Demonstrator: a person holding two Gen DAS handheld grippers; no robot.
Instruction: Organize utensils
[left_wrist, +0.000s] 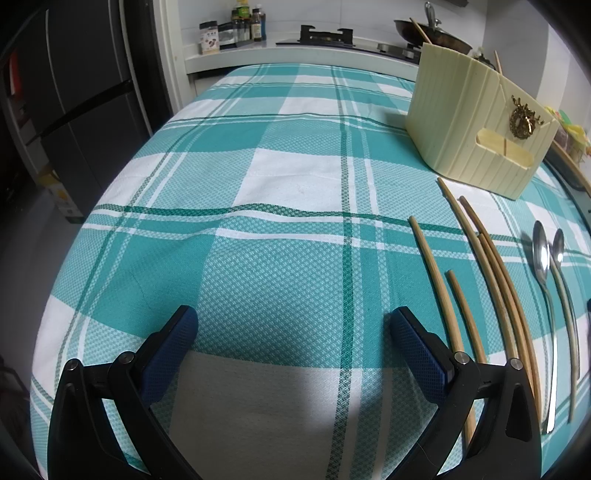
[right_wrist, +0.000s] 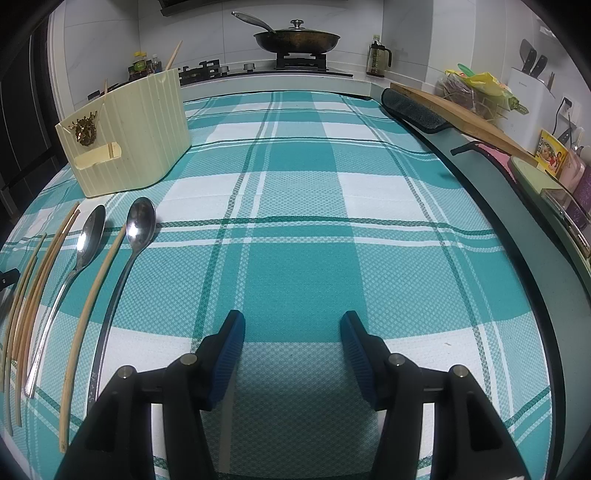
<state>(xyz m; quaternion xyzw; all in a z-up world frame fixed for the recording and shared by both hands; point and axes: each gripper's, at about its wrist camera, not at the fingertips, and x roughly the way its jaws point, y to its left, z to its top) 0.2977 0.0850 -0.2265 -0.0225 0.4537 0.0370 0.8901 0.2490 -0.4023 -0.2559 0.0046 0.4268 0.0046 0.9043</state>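
A cream ribbed utensil holder (left_wrist: 476, 122) stands on the teal checked tablecloth (left_wrist: 280, 192), with one chopstick in it; it also shows in the right wrist view (right_wrist: 133, 133). Several wooden chopsticks (left_wrist: 443, 291) and two steel spoons (left_wrist: 543, 258) lie side by side in front of it. In the right wrist view the spoons (right_wrist: 138, 225) and chopsticks (right_wrist: 40, 273) lie at the left. My left gripper (left_wrist: 293, 321) is open and empty, left of the chopsticks. My right gripper (right_wrist: 291, 325) is open and empty, right of the spoons.
A stove with a lidded pan (right_wrist: 295, 38) and bottles (left_wrist: 243, 26) sit on the counter behind the table. A fridge (left_wrist: 74, 110) stands at the left. A wooden board (right_wrist: 461, 110) and a dark cloth (right_wrist: 413, 107) lie along the right edge, with clutter beyond.
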